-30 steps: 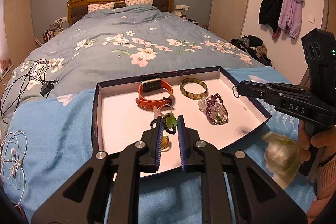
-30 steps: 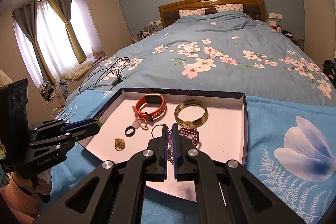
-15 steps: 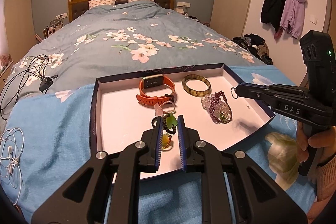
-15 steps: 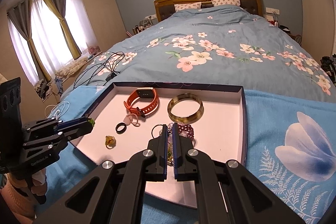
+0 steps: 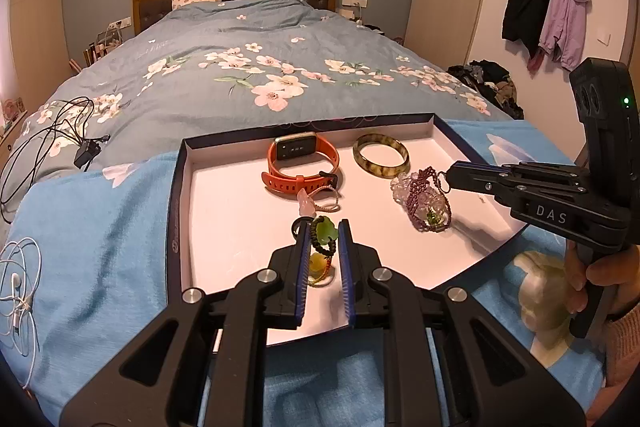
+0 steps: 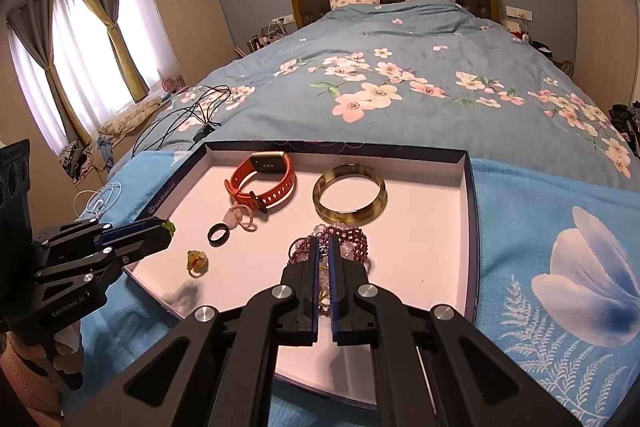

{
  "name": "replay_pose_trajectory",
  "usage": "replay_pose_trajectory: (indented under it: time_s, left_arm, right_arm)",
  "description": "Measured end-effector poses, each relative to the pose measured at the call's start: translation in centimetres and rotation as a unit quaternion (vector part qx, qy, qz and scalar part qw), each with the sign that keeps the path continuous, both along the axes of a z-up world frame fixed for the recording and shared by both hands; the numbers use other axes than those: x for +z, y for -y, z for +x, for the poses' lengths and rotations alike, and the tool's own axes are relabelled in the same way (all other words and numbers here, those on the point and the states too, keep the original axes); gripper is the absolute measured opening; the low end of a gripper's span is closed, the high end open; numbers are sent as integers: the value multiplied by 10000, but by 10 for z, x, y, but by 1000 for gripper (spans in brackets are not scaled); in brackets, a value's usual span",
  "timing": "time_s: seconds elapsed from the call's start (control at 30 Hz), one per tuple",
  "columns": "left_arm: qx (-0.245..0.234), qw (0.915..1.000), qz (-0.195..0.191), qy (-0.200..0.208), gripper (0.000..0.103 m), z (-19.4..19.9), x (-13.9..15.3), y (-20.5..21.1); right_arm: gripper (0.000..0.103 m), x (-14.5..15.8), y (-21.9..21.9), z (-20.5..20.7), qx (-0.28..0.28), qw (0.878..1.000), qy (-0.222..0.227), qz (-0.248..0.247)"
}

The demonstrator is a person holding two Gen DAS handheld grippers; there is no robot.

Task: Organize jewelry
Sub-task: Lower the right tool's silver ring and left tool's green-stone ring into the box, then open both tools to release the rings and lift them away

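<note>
A shallow white box lid (image 5: 224, 219) (image 6: 424, 251) lies on the blue bedspread and holds an orange watch (image 5: 302, 163) (image 6: 264, 181), a mottled bangle (image 5: 381, 155) (image 6: 349, 193), a black ring (image 6: 219, 234), a pink ring (image 6: 242, 217), a yellow charm (image 6: 197, 261) and purple bead bracelets (image 5: 426, 201) (image 6: 350, 241). My left gripper (image 5: 324, 233) (image 6: 168, 227) is shut on a green clover pendant with a dark cord (image 5: 325, 233) above the lid's near left. My right gripper (image 6: 324, 247) (image 5: 448, 177) is shut on a small metal ring (image 5: 441, 181) over the purple bracelets.
The lid sits on a blue towel (image 6: 560, 227) at the foot of a floral bed (image 5: 260, 75). Black cables (image 5: 52, 143) and white earphones (image 5: 20, 279) lie left of the lid. Coats (image 5: 548, 11) hang on the right wall.
Both grippers have moved a little nearer the lid and lower. The right gripper's tip now hangs directly over the purple bracelets. Both stay shut on what they hold.
</note>
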State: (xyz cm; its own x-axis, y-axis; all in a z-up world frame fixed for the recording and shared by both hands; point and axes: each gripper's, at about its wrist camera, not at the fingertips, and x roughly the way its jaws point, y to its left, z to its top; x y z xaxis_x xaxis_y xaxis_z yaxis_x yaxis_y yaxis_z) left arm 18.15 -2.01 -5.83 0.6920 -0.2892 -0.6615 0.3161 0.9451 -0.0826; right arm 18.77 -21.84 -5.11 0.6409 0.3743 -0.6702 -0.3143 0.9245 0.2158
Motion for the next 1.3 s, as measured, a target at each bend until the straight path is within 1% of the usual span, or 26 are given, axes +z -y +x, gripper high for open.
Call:
replay_pose_trajectory:
  time_s: [0.43,0.73,0.83,0.9,0.93,1.0,1.03,1.07,1.1,1.13,1.17,1.2,1.23,1.27,1.3]
  left_arm:
    - [90,9997,-5,-228,14,12,-14,-1]
    - [151,9995,40,-260,15,14,-18,0]
    - [165,9996,39,-245,24,13,-18,-1]
    - [195,9996,49,-208,35,12,-17,-1]
    - [211,9996,54,-176,37,11,-17,-2]
    - [229,9996,39,-136,46,8,-15,-3]
    - [242,9996,31,-103,47,7,-13,-4]
    - [240,9997,28,-65,49,5,-12,-5]
    - [230,9997,19,-23,55,3,-10,-5]
    - [241,9997,19,43,59,-1,-7,-6]
    - [263,9995,37,146,68,-5,-4,-6]
    - [282,9993,50,233,76,-9,0,-7]
    - [307,9990,64,311,81,-13,3,-8]
    - [350,9984,69,431,93,-19,7,-9]
    - [403,9977,63,540,98,-25,11,-12]
  right_arm:
    - [3,-10,-4,7,-25,9997,-187,-123]
    - [6,-13,-5,8,-36,9996,-239,-150]
    - [6,-13,-4,7,-54,9996,-223,-134]
    - [8,-11,-4,5,-63,9997,-199,-118]
    - [11,-11,-3,5,-75,9997,-185,-112]
    - [16,-9,-2,1,-95,9998,-151,-97]
    - [21,-8,0,0,-104,9998,-135,-86]
    - [24,-6,0,-3,-124,9998,-100,-89]
    - [25,-5,0,-5,-128,9998,-68,-108]
    - [31,-2,0,-8,-127,9998,-11,-137]
    - [41,1,0,-13,-138,9998,65,-157]
    - [45,4,1,-17,-151,9997,138,-165]
    - [53,7,1,-22,-175,9994,231,-185]
    - [59,11,1,-29,-205,9989,348,-230]
    - [64,14,1,-34,-227,9984,445,-270]
